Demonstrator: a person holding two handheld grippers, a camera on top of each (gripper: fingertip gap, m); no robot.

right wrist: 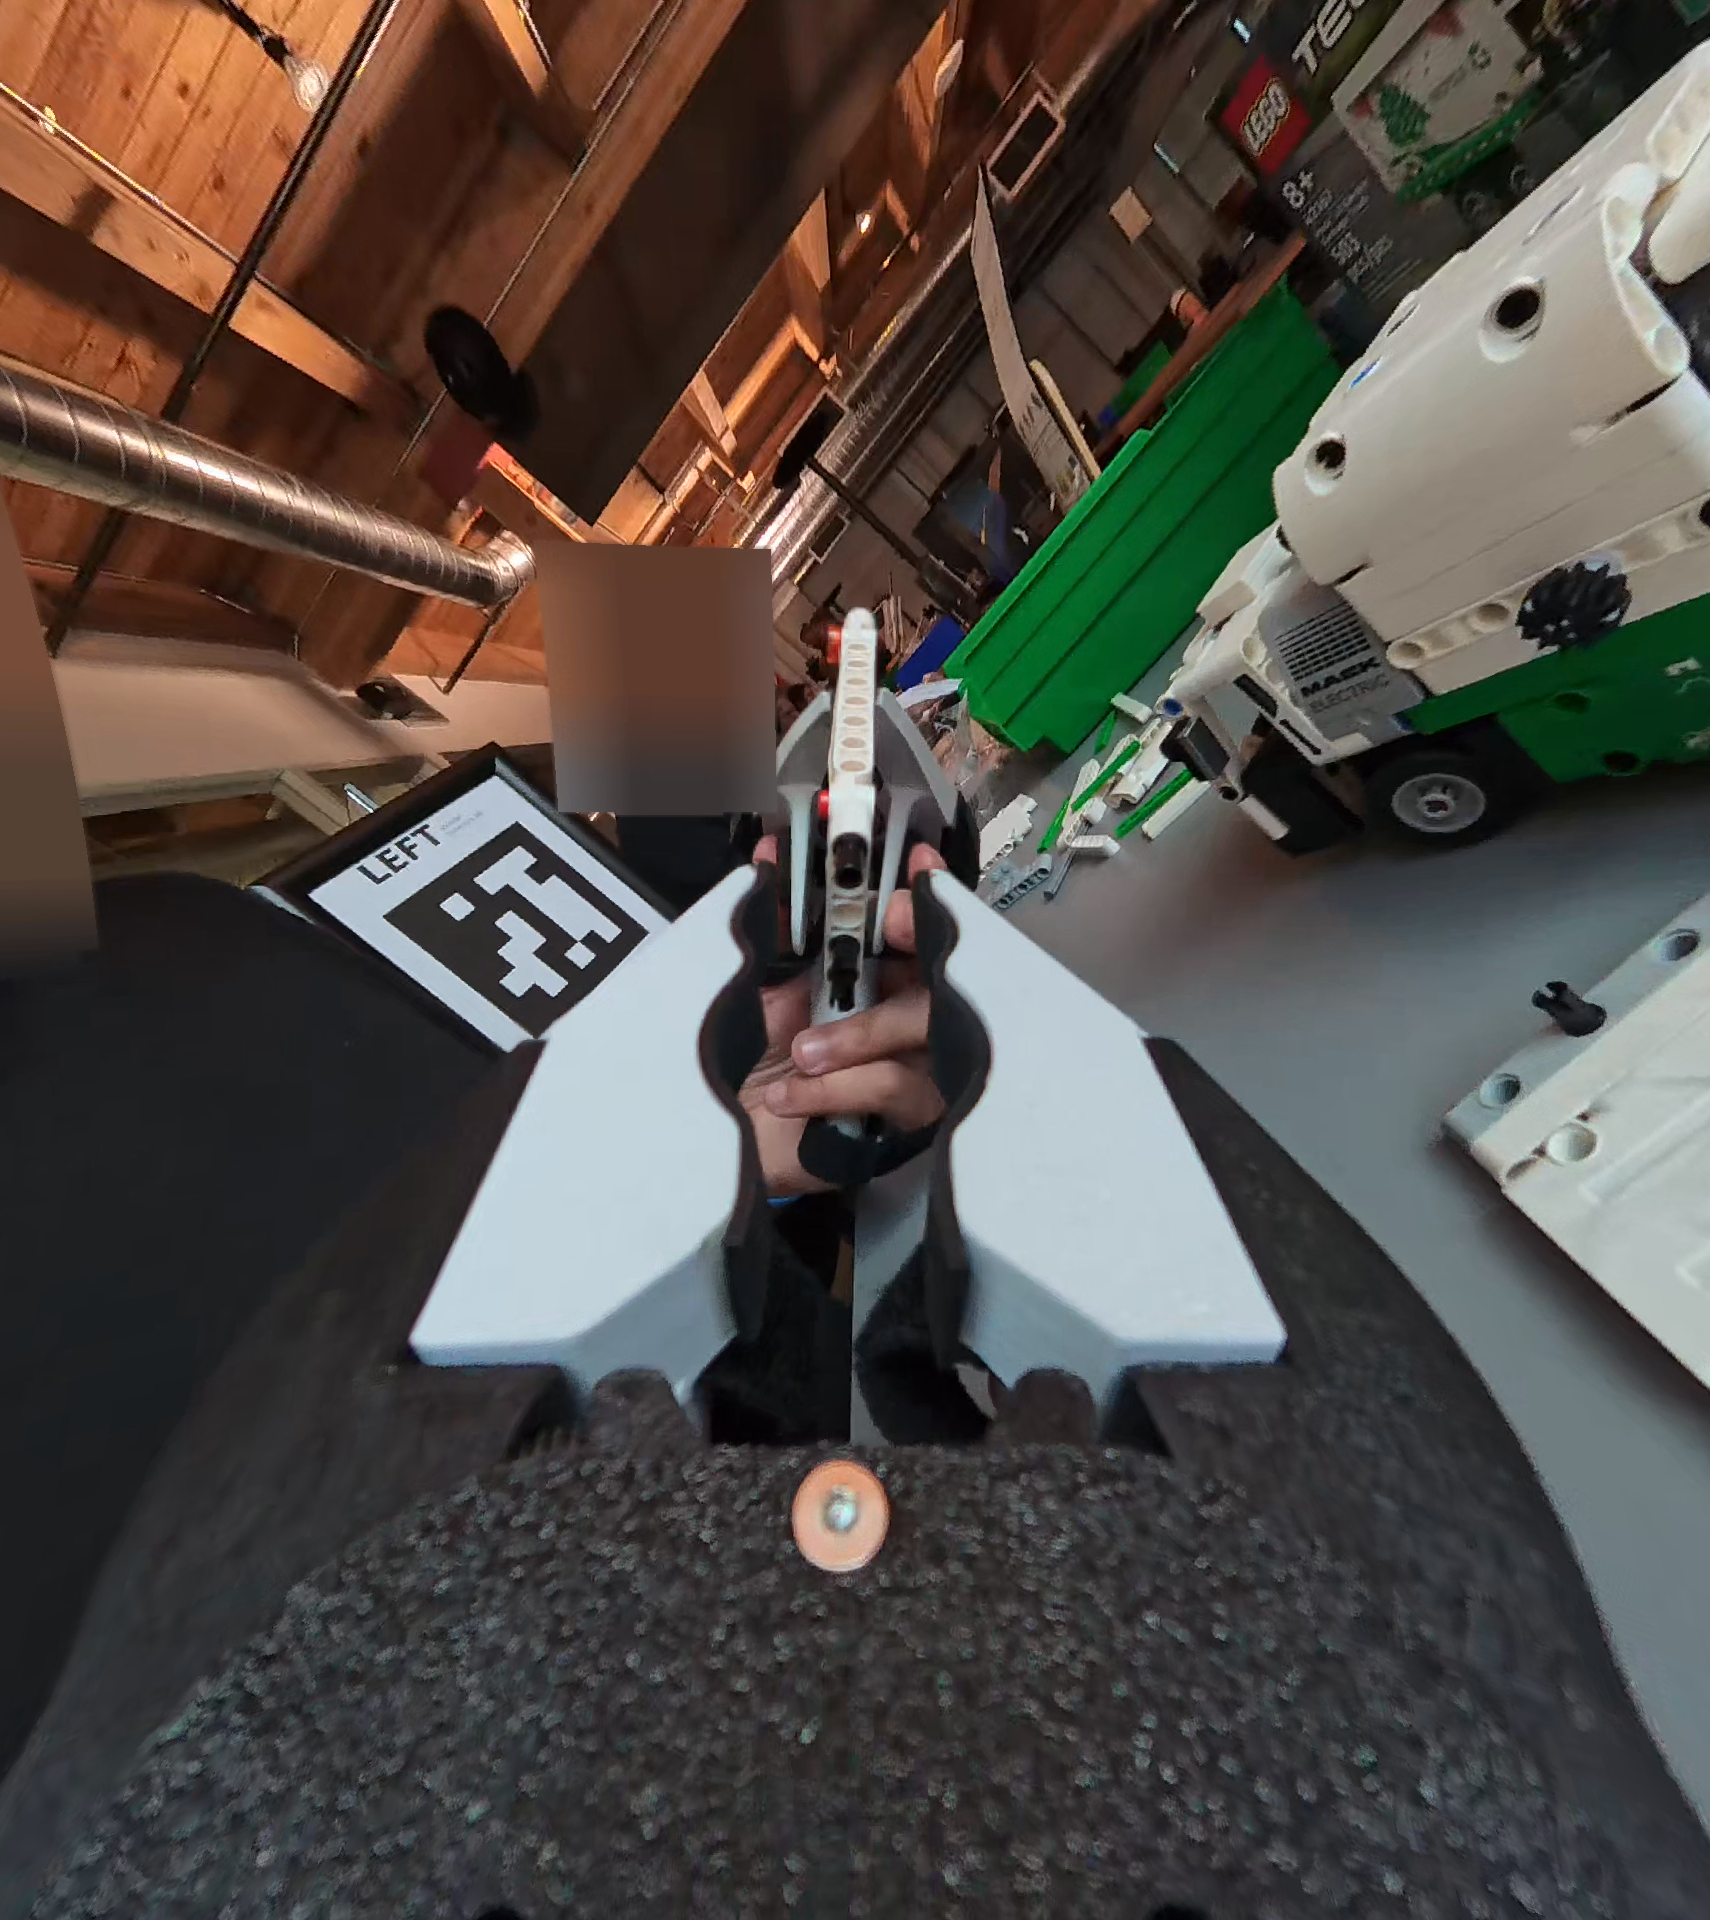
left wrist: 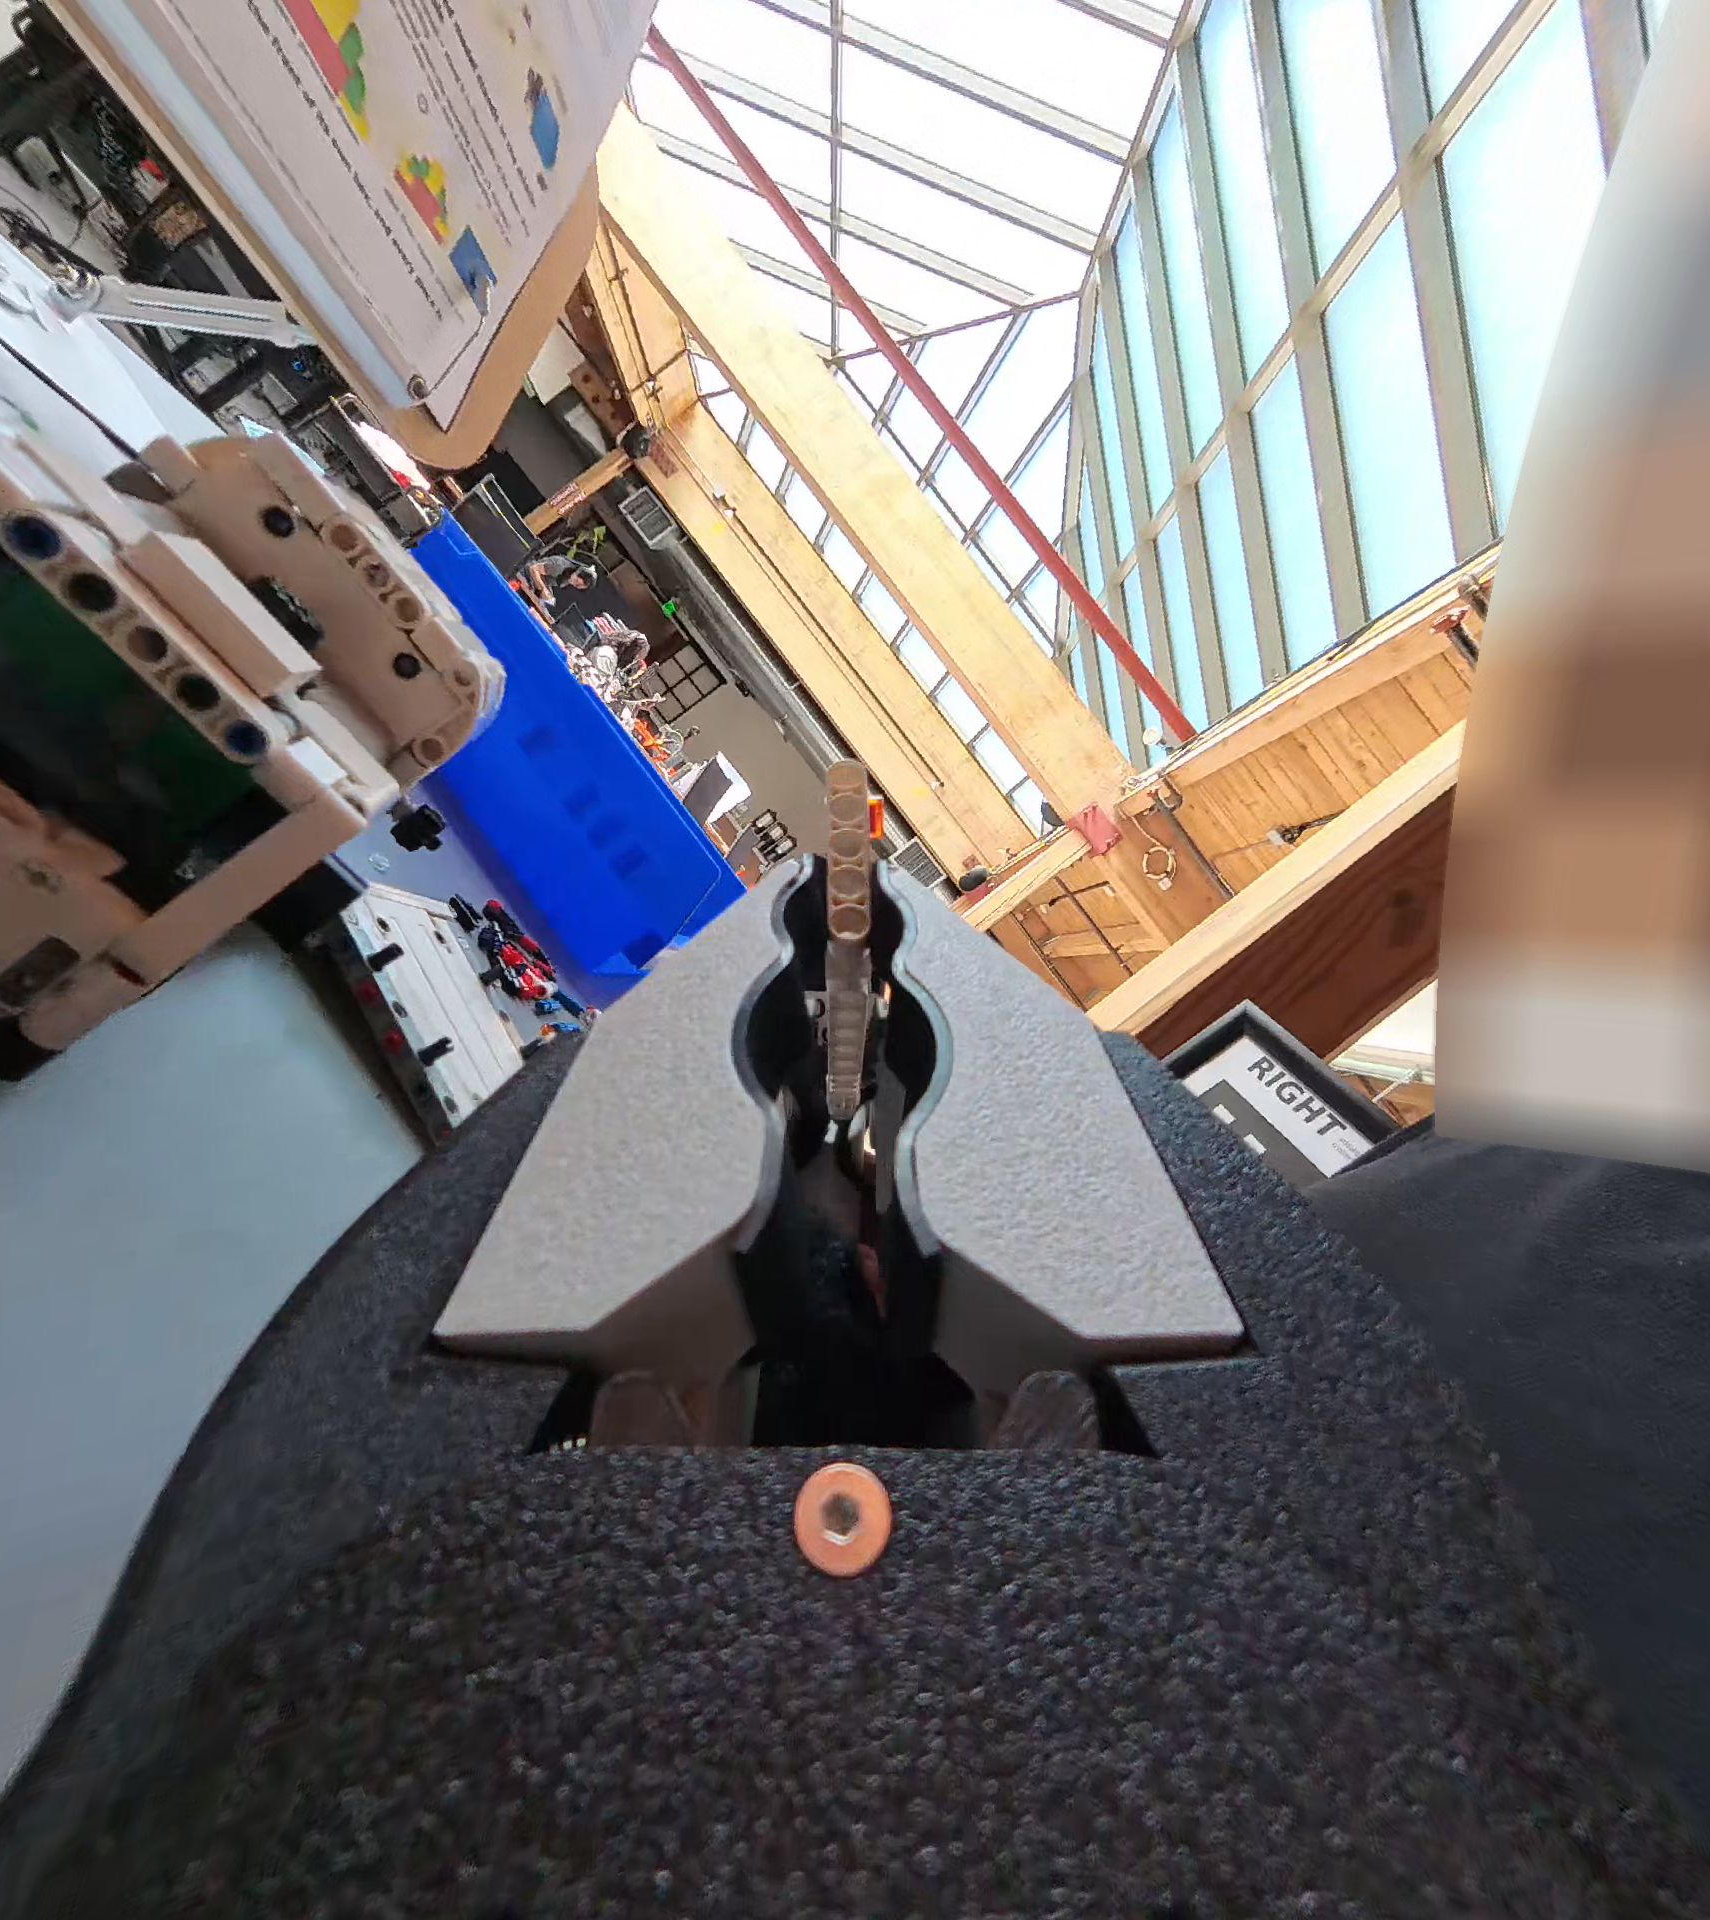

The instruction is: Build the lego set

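My left gripper (left wrist: 846,883) is shut on a long white beam with a row of holes (left wrist: 848,821), which sticks out past its fingertips. A small orange-red peg sits on the beam's side. In the right wrist view the same beam (right wrist: 853,717) is held by the left gripper's grey fingers (right wrist: 801,748), with a person's hand (right wrist: 851,1060) behind it. My right gripper (right wrist: 846,904) is open. Its pads stand on either side of the beam's near end with a gap on both sides, so they do not press on it.
A white and green toy truck (right wrist: 1505,582) stands on the grey table (right wrist: 1298,1039); it also shows in the left wrist view (left wrist: 155,675). Also here are a white panel (right wrist: 1661,1122), black pins (right wrist: 1568,1008), loose pieces (right wrist: 1121,800), a green bin (right wrist: 1142,582) and a blue bin (left wrist: 570,748). The grippers' ends are close to 7 centimeters from one another.
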